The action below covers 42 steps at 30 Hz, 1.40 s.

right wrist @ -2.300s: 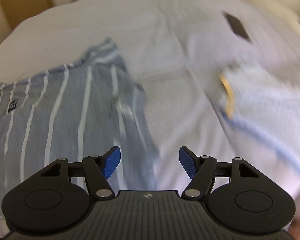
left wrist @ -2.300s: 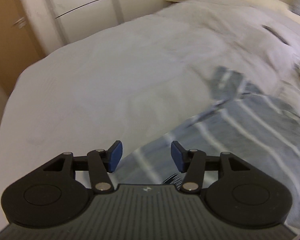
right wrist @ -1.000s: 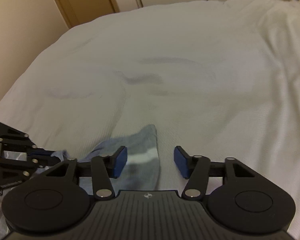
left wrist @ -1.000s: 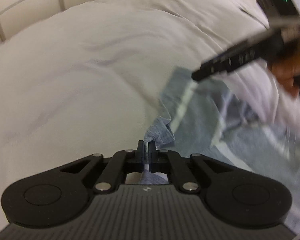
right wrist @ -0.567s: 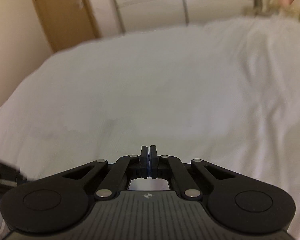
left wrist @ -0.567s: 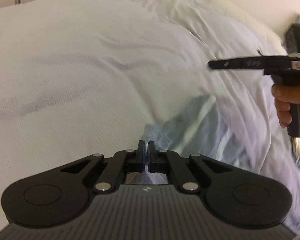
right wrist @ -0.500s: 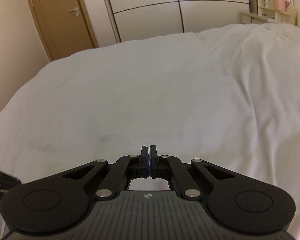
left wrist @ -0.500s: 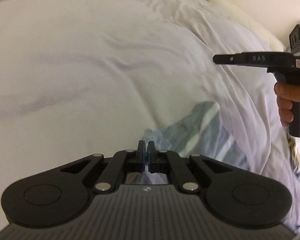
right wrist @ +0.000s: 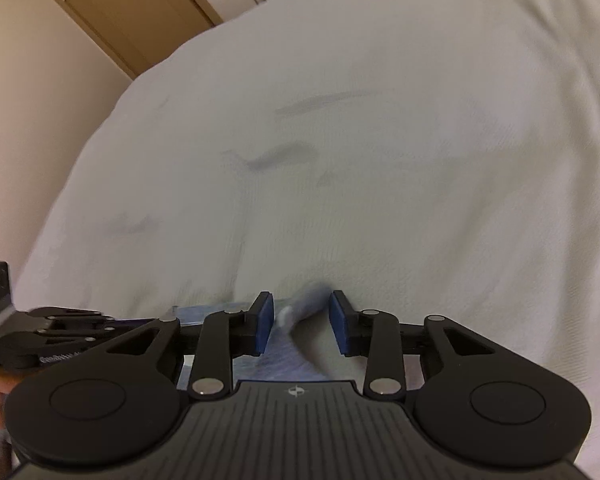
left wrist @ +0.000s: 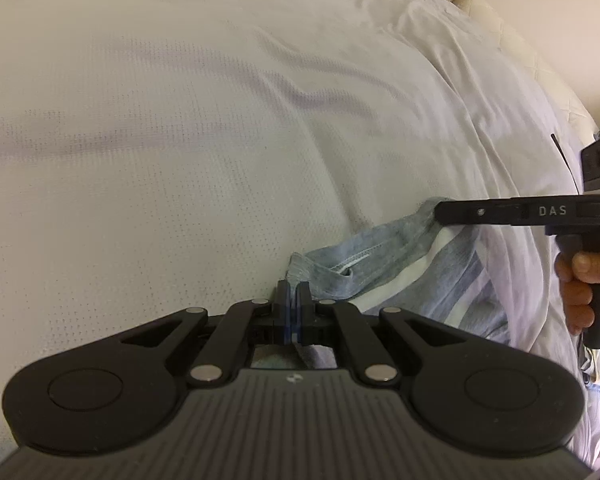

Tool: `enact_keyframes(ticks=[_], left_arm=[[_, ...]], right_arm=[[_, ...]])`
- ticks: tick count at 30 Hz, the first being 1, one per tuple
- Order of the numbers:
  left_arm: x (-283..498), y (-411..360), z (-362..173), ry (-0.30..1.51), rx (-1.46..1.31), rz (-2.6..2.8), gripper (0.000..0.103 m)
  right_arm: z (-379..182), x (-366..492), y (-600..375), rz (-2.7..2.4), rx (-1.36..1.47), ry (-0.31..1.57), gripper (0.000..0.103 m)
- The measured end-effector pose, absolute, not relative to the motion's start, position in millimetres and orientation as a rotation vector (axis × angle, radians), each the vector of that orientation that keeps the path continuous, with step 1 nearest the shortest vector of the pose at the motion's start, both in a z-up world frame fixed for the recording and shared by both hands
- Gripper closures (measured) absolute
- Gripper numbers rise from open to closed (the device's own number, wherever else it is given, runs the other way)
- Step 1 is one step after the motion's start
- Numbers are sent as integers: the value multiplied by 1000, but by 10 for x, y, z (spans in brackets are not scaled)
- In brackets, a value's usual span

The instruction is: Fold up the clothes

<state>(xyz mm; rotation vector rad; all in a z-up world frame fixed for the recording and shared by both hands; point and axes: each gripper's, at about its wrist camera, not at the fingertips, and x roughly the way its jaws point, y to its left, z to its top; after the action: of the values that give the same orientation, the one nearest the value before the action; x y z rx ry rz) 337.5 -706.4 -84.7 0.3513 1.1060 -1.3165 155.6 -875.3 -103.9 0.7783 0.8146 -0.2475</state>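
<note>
Striped blue-grey cloth, a shirt [left wrist: 400,264] with white bands, lies bunched on the white bed [left wrist: 180,140] just ahead of my two tools. My left tool [left wrist: 291,308] is clenched on a corner of it: the blue pads are pressed together with a fold of the fabric pinched between them, and the hem with its stitching rises right above them. My right tool [right wrist: 300,322] is released, its two blue pads [right wrist: 264,324] standing apart on either side of a blurred ridge of the same shirt, which sits in the gap without being gripped. Seen from the left wrist, that right tool reaches in from the right edge, its tip touching the far corner of the shirt, and my right hand [left wrist: 588,280] wraps its handle. Beyond the bed, the right wrist view shows a brown door [right wrist: 140,8] and a pale wall [right wrist: 32,100].
</note>
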Motion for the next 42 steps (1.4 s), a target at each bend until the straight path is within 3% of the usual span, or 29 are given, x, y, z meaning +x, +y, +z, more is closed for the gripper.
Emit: enact_keyframes(ticks=[2,9,14,16,20,25,34,36,42], left_arm=[[3372,-7090,-853,1097,360,-1323,102],[3287,-7062,-649,947,284,-1389,102],[3448,-7168,-951,1075,257,-1244,102],[3548,-7148,-969,1105,205,-1203,102],[3525,-7100,-787,1033,227,-1249,99],[3279,-7075,-638,998,316,-1406,99],[3097,-7370,-828,987,532,-1403,100],[3034,-7338,-671,946,520,-1408,96],[2562,-6889,-242,936,485,-1494,93]], right_arm=[[-919,1514,-8729,-256,736,770,99],[-524,1401,-8634,-275,560,614,101],[-743,1485,-8660,-337,512,682,100],[-836,1428,-8678,-397,527,703,85],[-822,1214,-8669,-483,553,676,75],[-688,861,-8450,-487,612,642,75],[-677,-182,-7670,-575,709,788,74],[-617,-487,-7480,-650,739,791,74],[-344,-1501,-6609,-825,868,793,68]])
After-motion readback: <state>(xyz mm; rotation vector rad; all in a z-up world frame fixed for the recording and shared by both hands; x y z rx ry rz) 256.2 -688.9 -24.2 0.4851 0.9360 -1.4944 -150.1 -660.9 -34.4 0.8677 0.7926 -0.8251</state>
